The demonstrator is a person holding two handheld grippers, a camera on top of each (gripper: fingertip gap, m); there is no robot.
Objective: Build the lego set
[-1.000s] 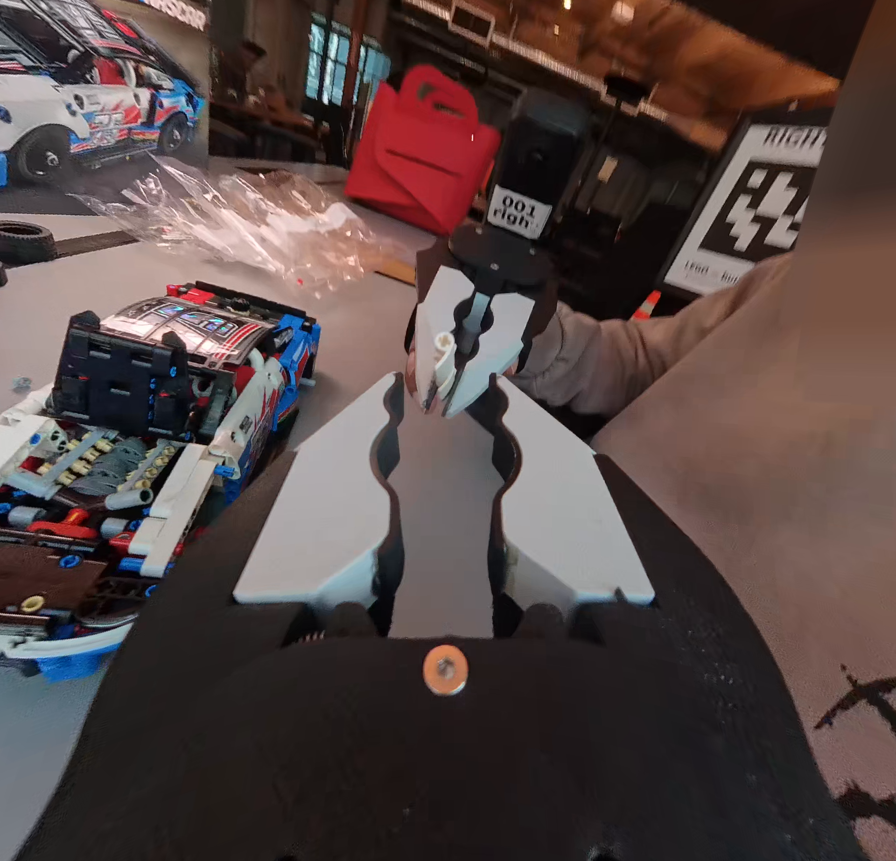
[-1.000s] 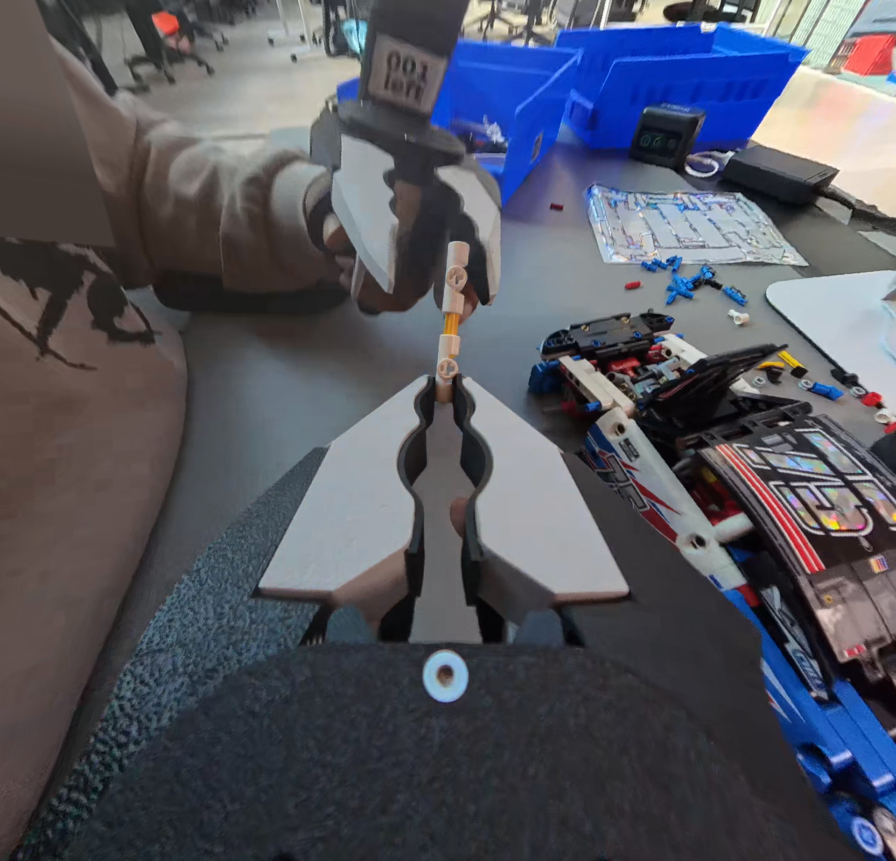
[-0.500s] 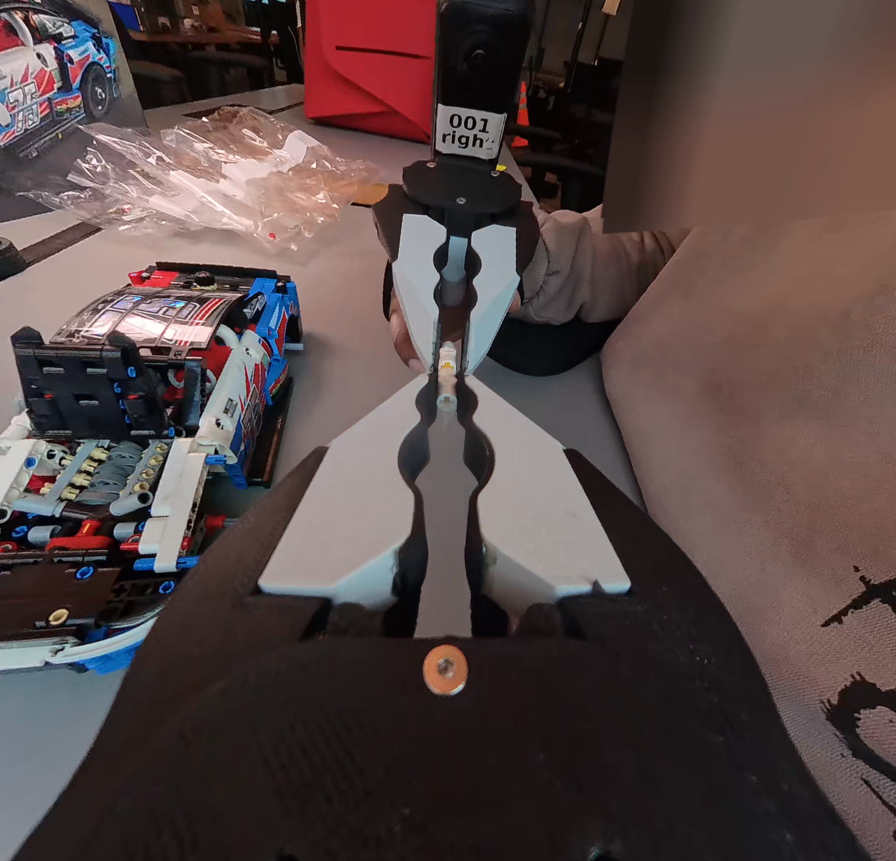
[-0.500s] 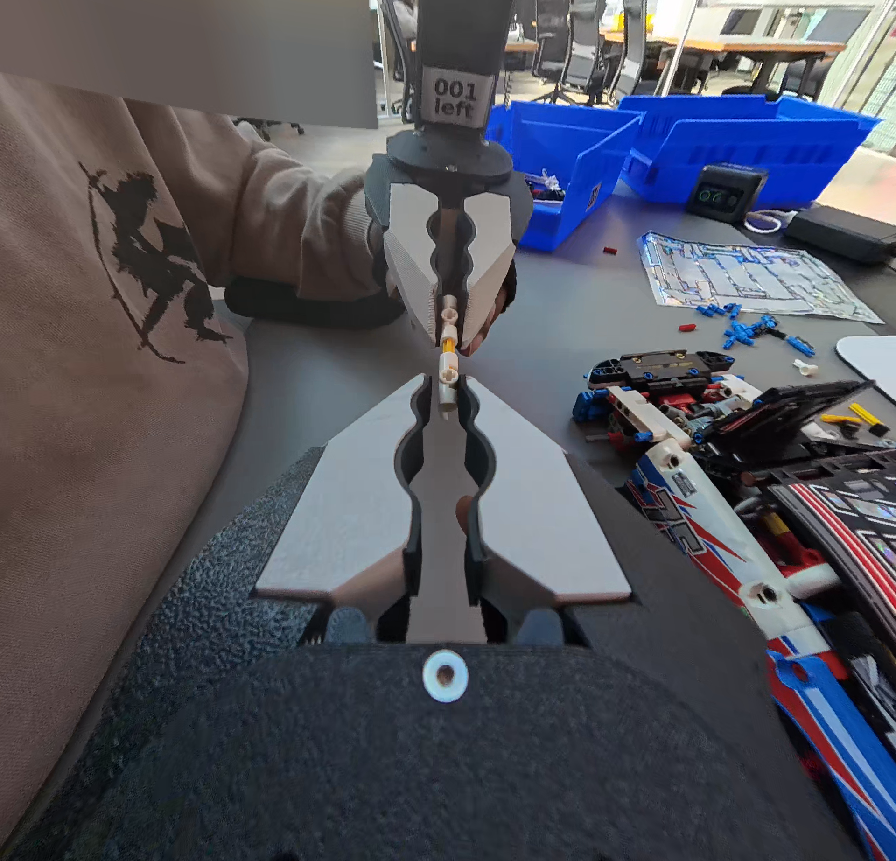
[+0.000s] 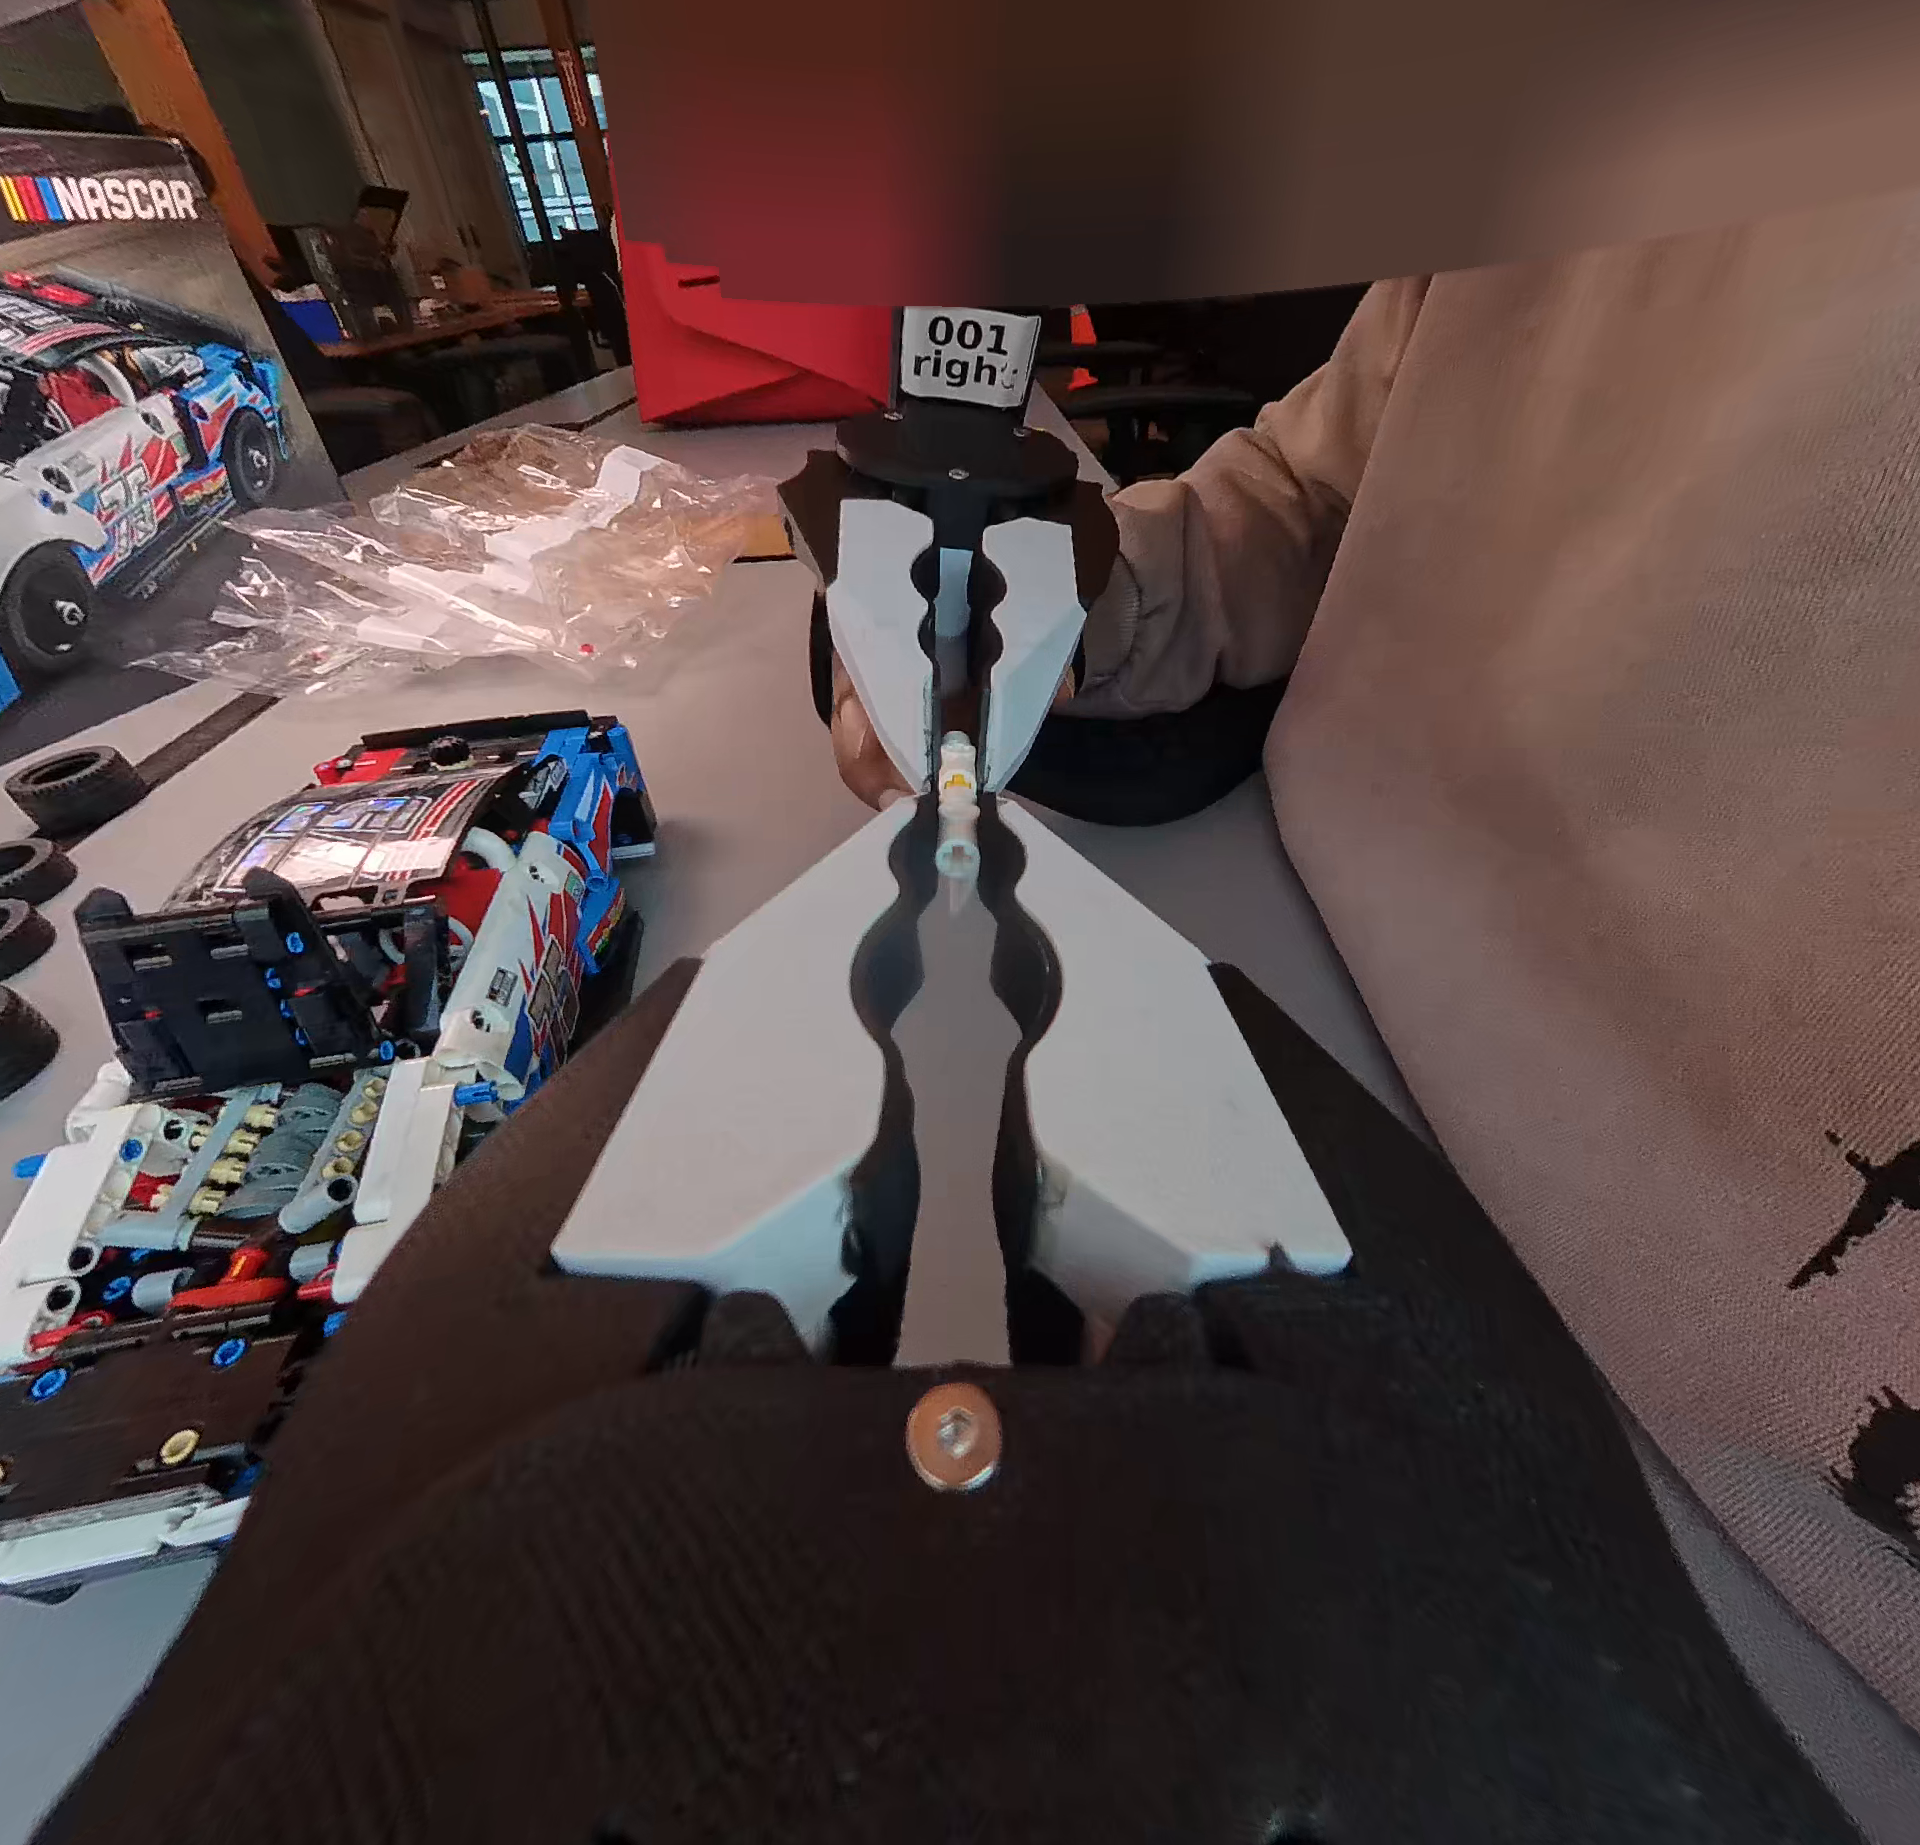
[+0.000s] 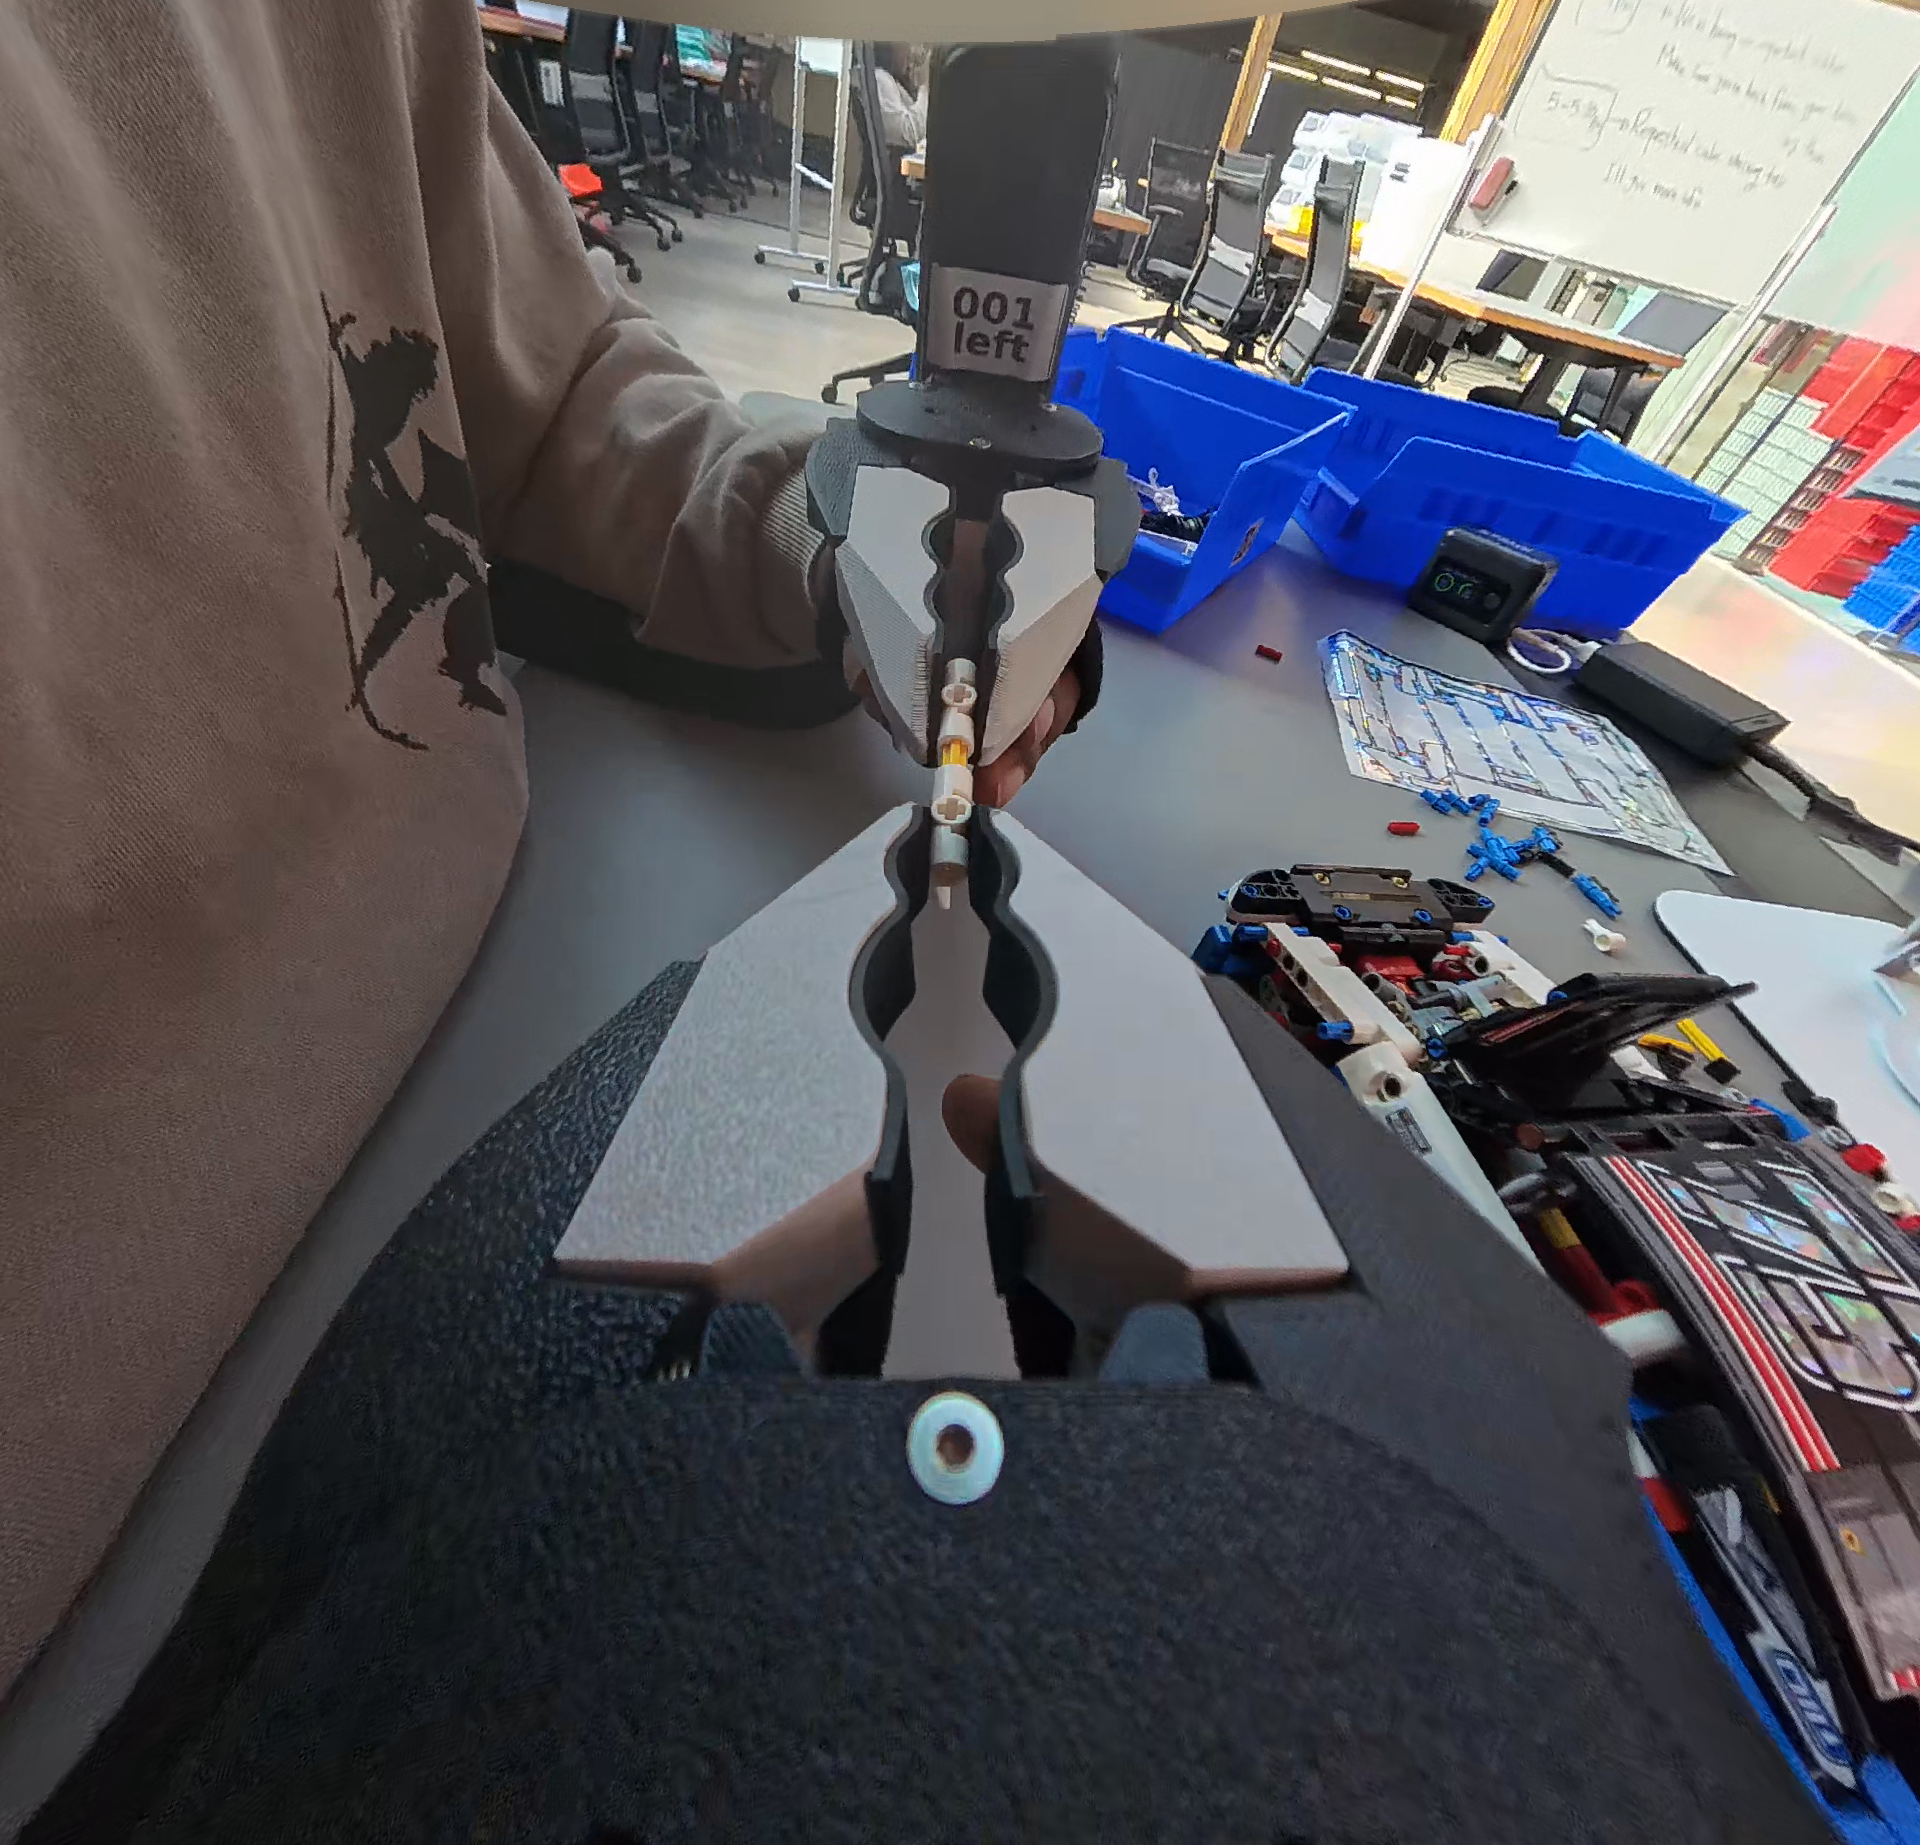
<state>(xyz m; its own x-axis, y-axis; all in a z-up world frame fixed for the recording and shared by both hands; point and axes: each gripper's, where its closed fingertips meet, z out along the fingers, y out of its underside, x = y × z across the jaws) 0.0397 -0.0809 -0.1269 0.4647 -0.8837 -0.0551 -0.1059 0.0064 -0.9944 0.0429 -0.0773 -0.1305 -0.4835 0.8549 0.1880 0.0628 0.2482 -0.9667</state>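
Observation:
A small assembly hangs above the table: two white connectors joined by a short yellow axle. My left gripper is shut on one white connector. My right gripper is shut on the other white connector. The two grippers face each other tip to tip, nearly touching. The right gripper also shows in the left wrist view, and the left gripper in the right wrist view. The partly built race car sits on the grey table, also seen in the right wrist view.
Clear plastic bags, the set's box, loose tyres and a red bag lie beyond the car. Blue bins, a sticker sheet and loose blue pins are at the right. The person's torso is close by.
My left gripper was open a second ago and has shut on the far connector. Both grippers lined up tip to tip, and less of the yellow axle shows between the connectors.

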